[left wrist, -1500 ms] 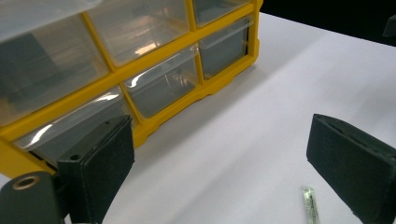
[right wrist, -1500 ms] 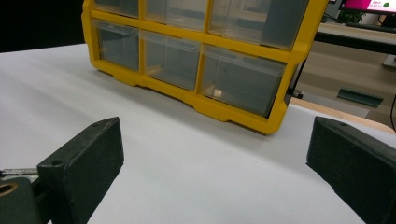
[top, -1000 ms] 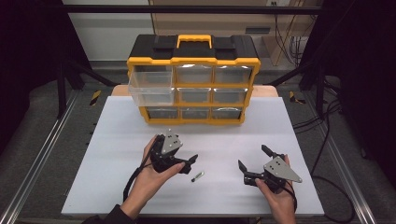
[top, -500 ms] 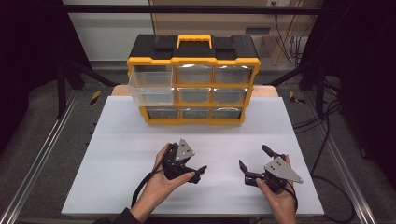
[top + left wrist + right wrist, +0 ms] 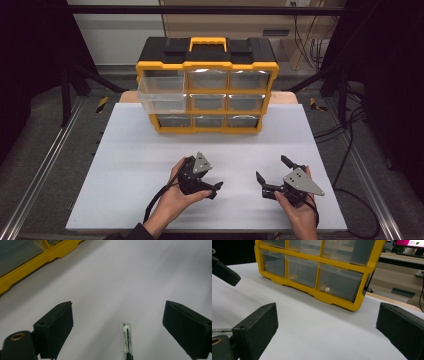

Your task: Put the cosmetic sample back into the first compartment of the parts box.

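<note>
The left claw (image 5: 212, 189) sits low over the white tabletop (image 5: 125, 165), held in the person's left hand (image 5: 175, 202), its jaws spread wide and gripping nothing. In the left gripper view a small clear vial (image 5: 126, 336) with a dark core lies flat on the tabletop between those jaws — nearer the middle of the gap, touching neither one, its long axis pointing along the jaws. In the high view the vial is hidden under the left claw, near the front middle of the tabletop.

The right claw (image 5: 272, 175) rests well to the right, held in the right hand (image 5: 295, 207), and it too is released, with its jaws wide apart over bare tabletop. It faces the yellow and black organiser (image 5: 207, 85), which stands at the far edge of the tabletop with three rows of clear drawers. The upper-left drawer (image 5: 162, 95) is pulled out and juts forward of the others — the rest sit flush in the frame. In the right gripper view the organiser's lower drawers show beyond the open jaws, and a tip of the left claw shows at the left edge.
</note>
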The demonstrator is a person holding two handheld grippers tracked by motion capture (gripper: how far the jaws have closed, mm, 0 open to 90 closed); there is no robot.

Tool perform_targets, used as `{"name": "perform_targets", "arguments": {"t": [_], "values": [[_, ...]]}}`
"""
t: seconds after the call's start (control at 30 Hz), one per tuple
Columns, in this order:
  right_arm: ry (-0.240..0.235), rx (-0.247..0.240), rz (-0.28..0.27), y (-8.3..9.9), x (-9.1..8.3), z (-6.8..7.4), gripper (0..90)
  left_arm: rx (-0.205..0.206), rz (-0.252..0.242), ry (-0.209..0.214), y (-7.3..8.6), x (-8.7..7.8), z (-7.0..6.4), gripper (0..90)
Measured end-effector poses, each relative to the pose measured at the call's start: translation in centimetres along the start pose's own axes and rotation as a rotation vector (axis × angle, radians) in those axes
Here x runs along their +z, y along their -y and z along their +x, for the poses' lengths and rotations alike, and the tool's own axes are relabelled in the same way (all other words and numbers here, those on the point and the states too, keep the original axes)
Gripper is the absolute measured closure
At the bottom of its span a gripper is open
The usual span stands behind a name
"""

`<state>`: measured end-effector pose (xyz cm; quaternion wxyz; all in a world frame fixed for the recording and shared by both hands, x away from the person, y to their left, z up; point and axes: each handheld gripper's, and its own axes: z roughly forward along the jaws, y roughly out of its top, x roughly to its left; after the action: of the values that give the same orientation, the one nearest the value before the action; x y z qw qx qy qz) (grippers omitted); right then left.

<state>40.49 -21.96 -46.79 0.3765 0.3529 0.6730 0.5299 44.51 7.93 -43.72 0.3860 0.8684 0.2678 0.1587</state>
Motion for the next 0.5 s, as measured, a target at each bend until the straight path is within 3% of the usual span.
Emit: {"name": "perform_targets", "arguments": {"t": [0.2, 0.5], "values": [[-0.004, 0.0, 0.003, 0.03, 0.08, 0.02, 4.0, 0.021, 0.029, 0.0, 0.28, 0.31, -0.12, 13.8], [-0.002, 0.003, 0.001, 0.06, -0.02, -0.11, 4.2, 0.004, 0.047, 0.009, 0.54, 0.32, -0.48, 24.4]]}}
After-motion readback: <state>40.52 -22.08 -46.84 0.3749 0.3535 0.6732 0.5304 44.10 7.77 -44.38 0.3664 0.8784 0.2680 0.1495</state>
